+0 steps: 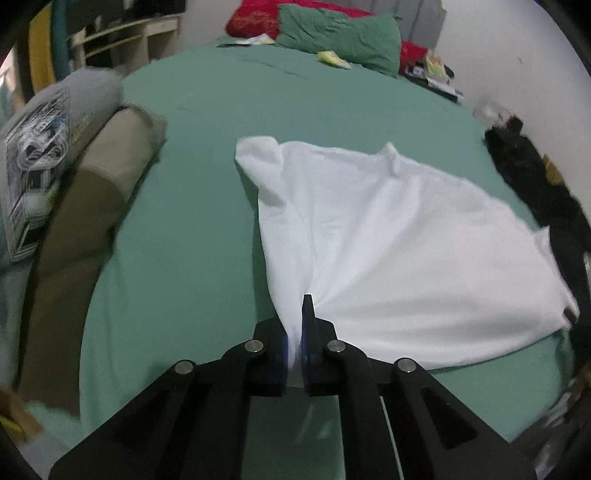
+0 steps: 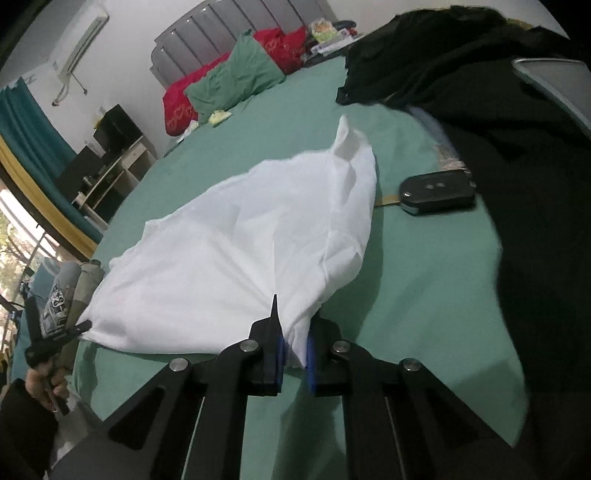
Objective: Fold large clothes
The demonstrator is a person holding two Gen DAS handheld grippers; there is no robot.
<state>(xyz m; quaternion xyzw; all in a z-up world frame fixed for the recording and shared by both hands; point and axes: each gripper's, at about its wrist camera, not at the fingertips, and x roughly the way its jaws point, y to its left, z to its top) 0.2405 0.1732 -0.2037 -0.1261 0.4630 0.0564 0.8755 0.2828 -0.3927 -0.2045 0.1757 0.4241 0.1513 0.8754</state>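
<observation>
A large white garment (image 1: 388, 240) lies spread on the green bed sheet (image 1: 192, 221). My left gripper (image 1: 295, 332) is shut on its near left corner, cloth bunched between the fingers. In the right wrist view the same white garment (image 2: 240, 251) stretches away to the left, and my right gripper (image 2: 293, 332) is shut on its near right corner. The left gripper's tip (image 2: 79, 328) shows at the garment's far left corner, held by a hand.
A stack of folded clothes (image 1: 66, 155) lies at the bed's left edge. Green and red pillows (image 1: 340, 33) lie at the headboard. Black clothing (image 2: 498, 110) and a dark key fob (image 2: 437, 194) lie to the right. Shelves (image 2: 107, 166) stand beside the bed.
</observation>
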